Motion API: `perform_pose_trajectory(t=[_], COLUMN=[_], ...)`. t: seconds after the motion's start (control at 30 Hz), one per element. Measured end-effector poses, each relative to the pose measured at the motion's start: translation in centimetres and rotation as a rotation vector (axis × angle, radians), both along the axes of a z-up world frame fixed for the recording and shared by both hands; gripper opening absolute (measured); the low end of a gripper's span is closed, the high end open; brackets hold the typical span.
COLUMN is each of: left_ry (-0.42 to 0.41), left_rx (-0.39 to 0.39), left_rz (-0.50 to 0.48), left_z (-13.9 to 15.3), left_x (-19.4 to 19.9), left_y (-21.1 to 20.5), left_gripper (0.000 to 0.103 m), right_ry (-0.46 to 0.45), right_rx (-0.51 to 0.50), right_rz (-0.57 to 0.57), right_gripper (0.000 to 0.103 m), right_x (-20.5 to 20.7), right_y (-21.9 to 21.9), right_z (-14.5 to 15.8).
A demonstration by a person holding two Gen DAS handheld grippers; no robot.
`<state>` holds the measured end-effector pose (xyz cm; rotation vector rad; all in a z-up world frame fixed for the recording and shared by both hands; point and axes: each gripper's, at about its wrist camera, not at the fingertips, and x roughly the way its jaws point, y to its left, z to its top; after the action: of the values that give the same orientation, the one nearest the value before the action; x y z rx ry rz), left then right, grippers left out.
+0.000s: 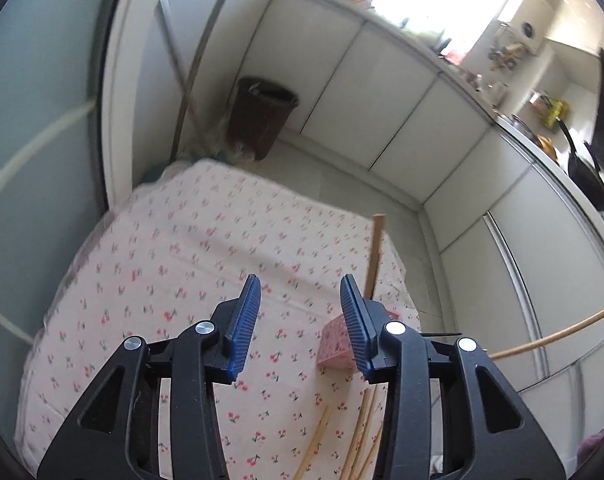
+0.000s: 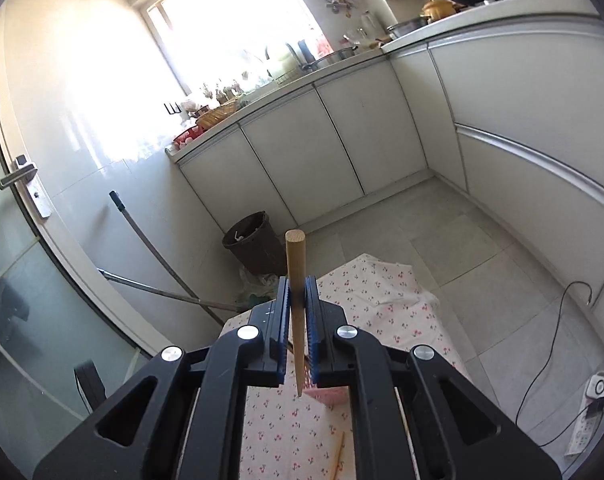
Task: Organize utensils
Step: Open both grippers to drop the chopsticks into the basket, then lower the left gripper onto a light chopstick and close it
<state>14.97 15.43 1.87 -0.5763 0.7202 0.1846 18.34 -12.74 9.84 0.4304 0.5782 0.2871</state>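
Note:
My right gripper [image 2: 298, 294] is shut on a wooden chopstick [image 2: 295, 272], held upright above the table with its thick end up. That chopstick also shows at the right edge of the left wrist view [image 1: 554, 334]. My left gripper [image 1: 300, 300] is open and empty above the cherry-print tablecloth [image 1: 190, 264]. A pink perforated holder [image 1: 336, 344] stands just inside the right finger, with one chopstick [image 1: 376, 248] standing in it. Several loose chopsticks [image 1: 360, 440] lie on the cloth near the front. The holder [image 2: 328, 396] shows partly under my right gripper.
A dark waste bin [image 1: 262, 116] and mop handles [image 1: 178, 64] stand beyond the table's far edge. White kitchen cabinets [image 2: 322, 136] line the far and right walls. A glass door [image 2: 18, 264] is at the left. A cable and power strip [image 2: 586, 428] lie on the floor at the right.

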Motion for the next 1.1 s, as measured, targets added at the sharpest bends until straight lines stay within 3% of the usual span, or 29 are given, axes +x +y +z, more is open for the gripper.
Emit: perform_pose_trajectory(t=[0.13,0.27,0.33,0.47,0.57,0.63,0.7,0.83,1.1], left_ry=[0.052,0.054,0.037,-0.044,-0.081,-0.090,-0.089,-0.085,-0.046], left_rx=[-0.079,-0.093,-0.092,-0.004,0.062,0.101,0.131,0.174,0.343], left_rz=[0.004,-0.011,-0.050,-0.134,-0.169,-0.185,-0.198,-0.212,-0.210], left_z=[-1.4,-1.7,-1.3,0.6,1.6,1.9,1.9,1.5,-0.6], left_x=[0.4,0.6,0.5,-0.2,-0.9,-1.4,-1.7,-2.3,-4.0], left_y=[2.0,2.3,1.7,-0.8,-2.9,-4.2,-5.2,-7.3,-11.4], left_gripper=[0.040,0.040,0.041,0.042,0.050,0.054,0.057,0.077,0.092], right_ry=[0.012,0.070,0.128,0.152,0.149,0.135,0.125,0.114,0.136], right_rx=[-0.045,-0.072,-0.069,-0.105,-0.163,-0.195,-0.239,-0.318,-0.424], right_rz=[-0.033,-0.049,-0.057,-0.046,-0.049,-0.055,-0.064,-0.085,-0.136], right_gripper=[0.008,0.011,0.025,0.029,0.040,0.053,0.058,0.069,0.084], right_x=[2.8,6.2,7.5,6.6,4.8,3.6,2.2,-0.5,-3.7], right_y=[2.2,4.4,5.1,5.3,5.4,5.1,4.8,4.0,1.9], right_z=[-1.2,-5.0,-7.3,-9.5,-10.0,-10.2,-10.4,-11.1,-13.0])
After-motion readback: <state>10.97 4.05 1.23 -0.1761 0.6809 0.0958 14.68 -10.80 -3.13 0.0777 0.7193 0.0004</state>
